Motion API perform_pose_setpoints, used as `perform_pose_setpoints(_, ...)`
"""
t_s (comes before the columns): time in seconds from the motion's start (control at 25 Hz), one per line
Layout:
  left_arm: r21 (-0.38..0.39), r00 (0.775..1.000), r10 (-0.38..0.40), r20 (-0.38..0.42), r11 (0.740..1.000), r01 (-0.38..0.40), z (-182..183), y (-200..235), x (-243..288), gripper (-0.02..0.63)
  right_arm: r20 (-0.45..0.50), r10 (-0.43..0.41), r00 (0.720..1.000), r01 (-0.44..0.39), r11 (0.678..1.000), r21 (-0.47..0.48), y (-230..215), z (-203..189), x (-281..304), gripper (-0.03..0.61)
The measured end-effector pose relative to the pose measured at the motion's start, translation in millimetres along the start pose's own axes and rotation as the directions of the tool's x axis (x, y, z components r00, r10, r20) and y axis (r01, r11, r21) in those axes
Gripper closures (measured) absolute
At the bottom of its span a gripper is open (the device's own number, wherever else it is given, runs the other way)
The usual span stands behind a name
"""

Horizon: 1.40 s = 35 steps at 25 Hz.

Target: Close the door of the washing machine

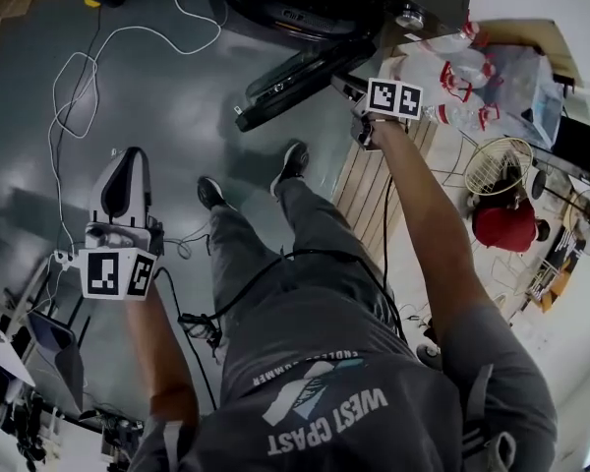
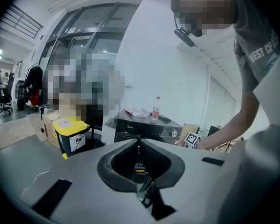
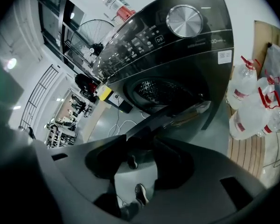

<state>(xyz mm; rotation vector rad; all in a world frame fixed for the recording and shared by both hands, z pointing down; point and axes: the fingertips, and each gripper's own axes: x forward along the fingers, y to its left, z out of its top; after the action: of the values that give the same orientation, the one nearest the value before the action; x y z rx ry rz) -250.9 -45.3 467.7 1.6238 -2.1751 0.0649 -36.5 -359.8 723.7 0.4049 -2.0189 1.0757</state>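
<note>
The washing machine (image 1: 305,3) stands at the far side of the grey floor (image 1: 167,87), and its door (image 1: 295,77) is open, swung out toward the person. The right tongs (image 3: 147,141) are stretched forward to the door's free edge. In the right gripper view their jaws are spread, with floor and the person's shoes (image 1: 293,165) visible in the gap. The edge of the door crosses just at the jaw tips; I cannot tell if it touches them. Behind the door, the round drum opening (image 3: 163,92) is visible, and above it the control panel with a silver knob (image 3: 184,21).

The left tongs (image 2: 138,146) hang low at the person's left side, well apart from the machine. Their jaws are pressed together with nothing between them.

To the right of the machine are large water jugs (image 3: 245,90) with red caps, lying on a wooden pallet (image 1: 369,180). A small bottle (image 3: 113,3) stands on top of the machine. White cables (image 1: 74,96) lie on the floor at the far left, near a yellow bin (image 2: 72,134).
</note>
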Motion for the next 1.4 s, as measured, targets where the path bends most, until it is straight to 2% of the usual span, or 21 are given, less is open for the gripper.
perform_pose_setpoints(0.2,-0.011,1.000,0.027,0.000,1.000,-0.027,-7.3,5.4,-12.8,0.584,0.010,0.000,1.000,0.000,0.998,-0.062,8.7,14.4,11.5,0.394)
perform_pose_setpoints(0.52,-0.016,0.996,0.093,0.008,0.996,-0.093,-6.7,23.5,-33.7,0.584,0.060,-0.015,0.998,0.020,0.996,-0.092,15.6,43.0,32.0,0.421)
perform_pose_setpoints(0.68,-0.019,0.993,0.121,-0.004,0.992,-0.121,-12.4,31.6,-40.3,0.584,0.093,-0.056,0.994,0.066,0.991,-0.116,12.1,60.1,42.8,0.479)
perform_pose_setpoints(1.2,-0.018,0.986,0.166,-0.029,0.986,-0.167,-18.4,35.6,-40.2,0.584,0.270,-0.133,0.954,0.154,0.987,-0.055,5.6,116.3,64.5,0.534)
perform_pose_setpoints(1.4,-0.012,0.983,0.180,-0.036,0.984,-0.180,-18.8,39.7,-43.2,0.584,0.314,-0.158,0.936,0.154,0.987,0.036,-0.8,136.0,74.0,0.540)
